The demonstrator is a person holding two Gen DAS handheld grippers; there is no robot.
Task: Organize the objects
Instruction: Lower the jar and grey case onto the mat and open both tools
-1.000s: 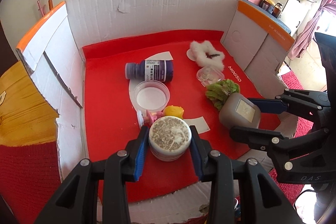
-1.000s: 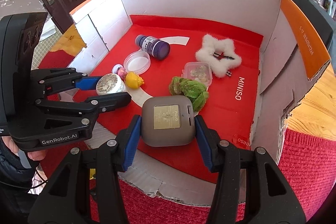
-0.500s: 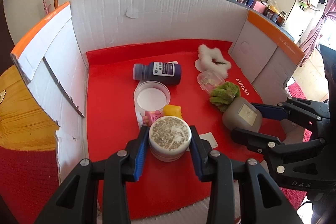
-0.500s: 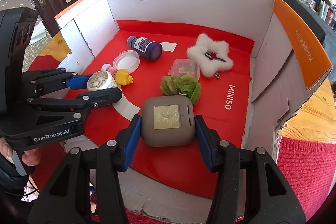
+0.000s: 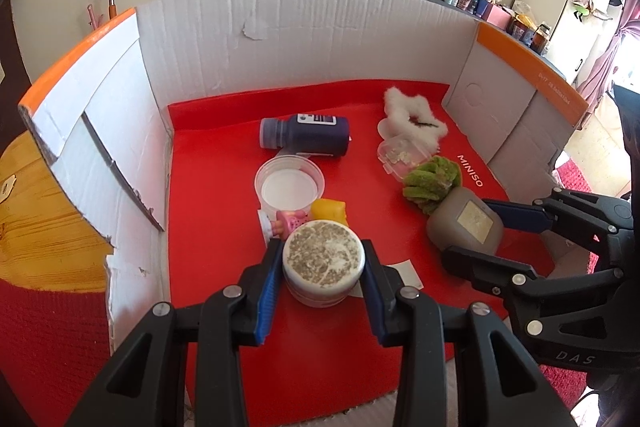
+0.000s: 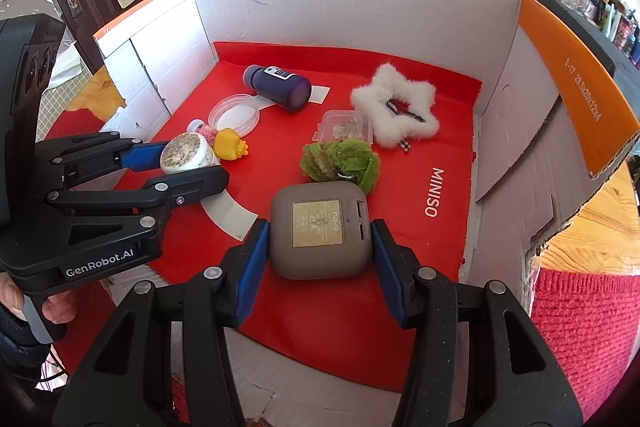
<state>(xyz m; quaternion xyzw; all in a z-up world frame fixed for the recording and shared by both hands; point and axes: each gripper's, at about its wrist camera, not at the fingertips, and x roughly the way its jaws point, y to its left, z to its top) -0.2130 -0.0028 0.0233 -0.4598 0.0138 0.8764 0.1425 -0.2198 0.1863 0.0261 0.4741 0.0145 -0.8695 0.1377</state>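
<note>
Left wrist view: left gripper (image 5: 323, 267) clamps round white speckled-top jar (image 5: 323, 261), upright, frame centre. Right wrist view: right gripper (image 6: 319, 241) clamps grey rounded-square case (image 6: 319, 229), gold label facing camera.

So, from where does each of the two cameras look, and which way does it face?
Left wrist view: sits on the left tool, faces down and forward into the cardboard box; shows its own fingers shut on the round jar, with the right tool at right.
Right wrist view: sits on the right tool, faces the same way; shows its fingers shut on the grey case, the left tool and a hand at left.
Shared: the red mat, purple bottle, white fluffy star, both tools.
</note>
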